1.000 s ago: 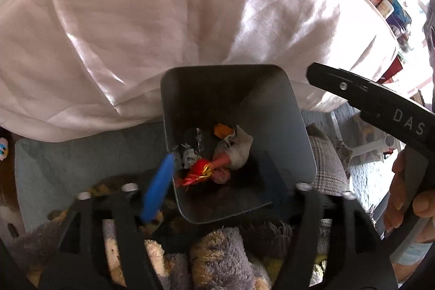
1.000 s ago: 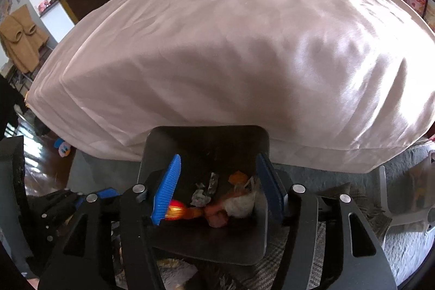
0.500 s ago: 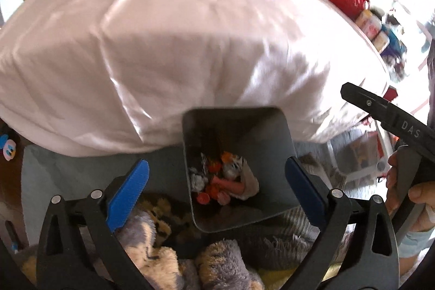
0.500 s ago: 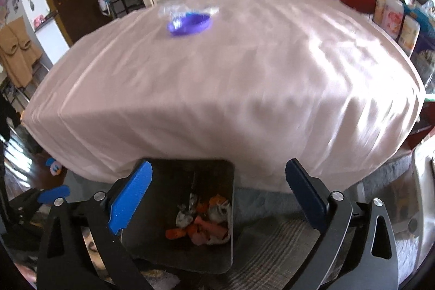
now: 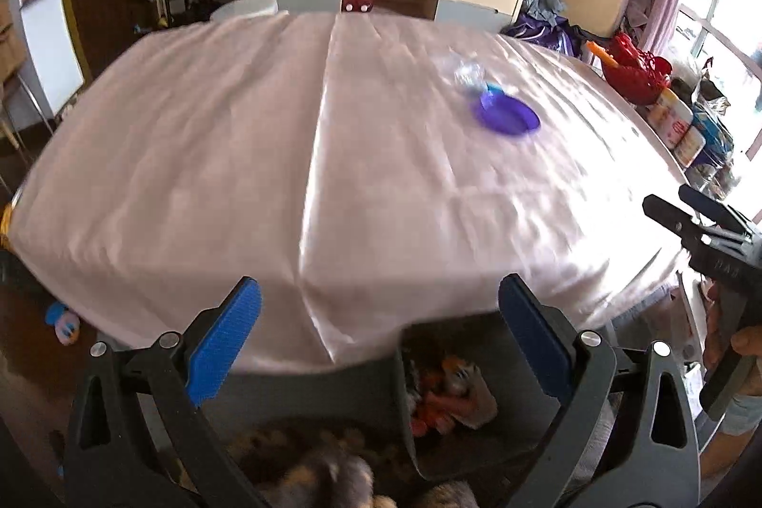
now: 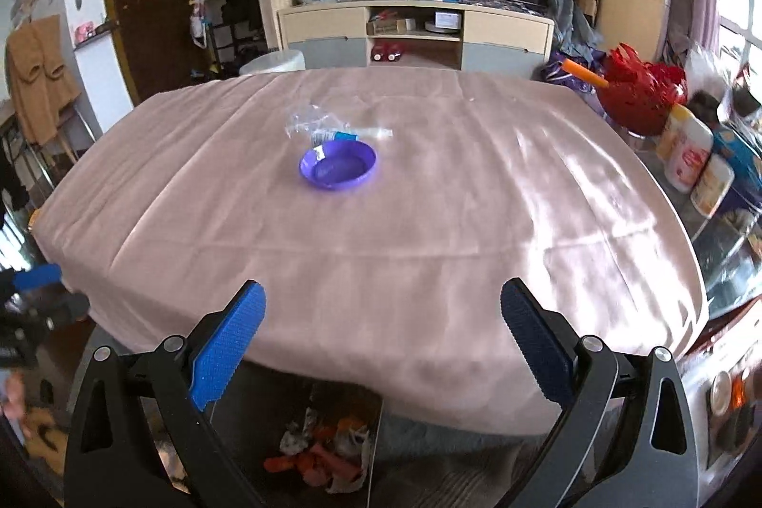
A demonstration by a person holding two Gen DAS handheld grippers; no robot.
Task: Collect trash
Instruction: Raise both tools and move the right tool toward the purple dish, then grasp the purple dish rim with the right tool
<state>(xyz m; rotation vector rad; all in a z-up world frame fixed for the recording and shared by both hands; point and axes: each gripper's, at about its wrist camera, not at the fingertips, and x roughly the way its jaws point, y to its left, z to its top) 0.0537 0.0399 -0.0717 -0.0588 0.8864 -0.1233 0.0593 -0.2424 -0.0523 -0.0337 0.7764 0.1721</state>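
The left tool (image 5: pixel 376 341) and the right tool (image 6: pixel 381 336) both stand released, blue pads spread wide and nothing between them, each raised over the near edge of the desk (image 6: pixel 428 222). Below that edge on the floor sits the dark bin (image 6: pixel 376 451), with crumpled orange, red and pale trash (image 6: pixel 328 455) heaped inside; in the left view the same bin (image 5: pixel 476 336) shows between the fingers. On the pink cloth, well away from both tools, a purple bowl (image 6: pixel 339 165) lies just beside a clear crumpled wrapper (image 6: pixel 328 127), and a red basket (image 6: pixel 638 94) stands off the far right corner.
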